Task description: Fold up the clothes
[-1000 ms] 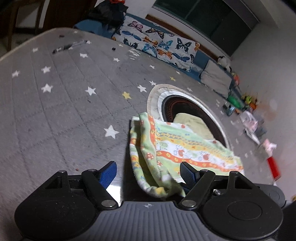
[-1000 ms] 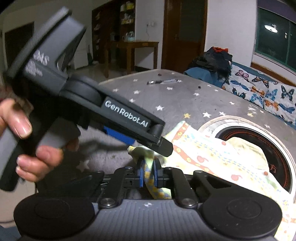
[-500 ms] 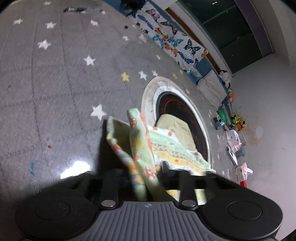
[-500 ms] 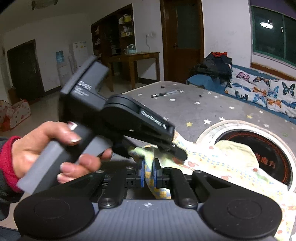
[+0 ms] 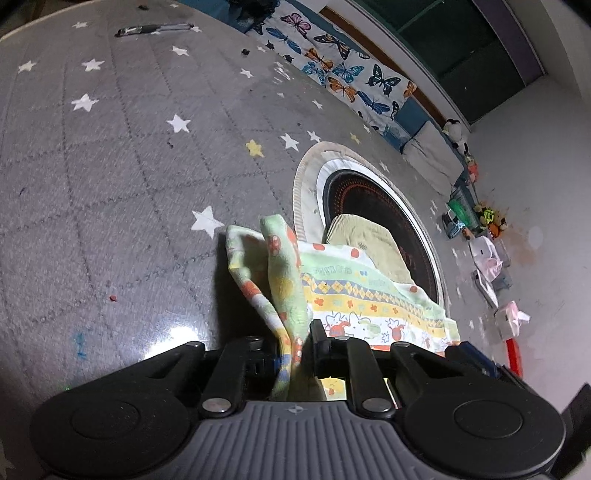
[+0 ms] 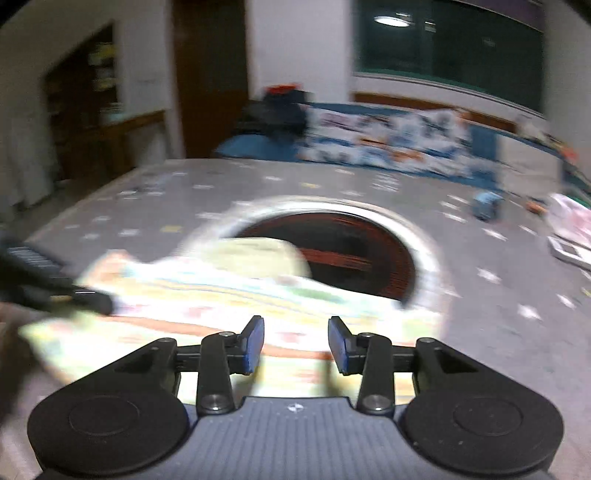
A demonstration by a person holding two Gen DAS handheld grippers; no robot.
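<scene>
A small patterned cloth (image 5: 354, 291), green, yellow and orange, lies on the grey star-print mat (image 5: 110, 166), partly over a round black inset (image 5: 373, 206). My left gripper (image 5: 293, 347) is shut on a raised corner fold of the cloth. The right wrist view is blurred. There my right gripper (image 6: 295, 345) is open and empty just above the cloth (image 6: 229, 295). The left gripper's tip (image 6: 88, 301) shows at the cloth's left edge. A pale yellow-green garment (image 5: 365, 240) lies in the inset under the cloth.
A pen (image 5: 155, 28) lies at the mat's far left. A butterfly-print cushion (image 5: 343, 74) borders the far side. Boxes and toys (image 5: 484, 251) are scattered on the floor at the right.
My left gripper closed on the cloth's corner and lifted it. My right gripper let go of the cloth, opened and swung to the right.
</scene>
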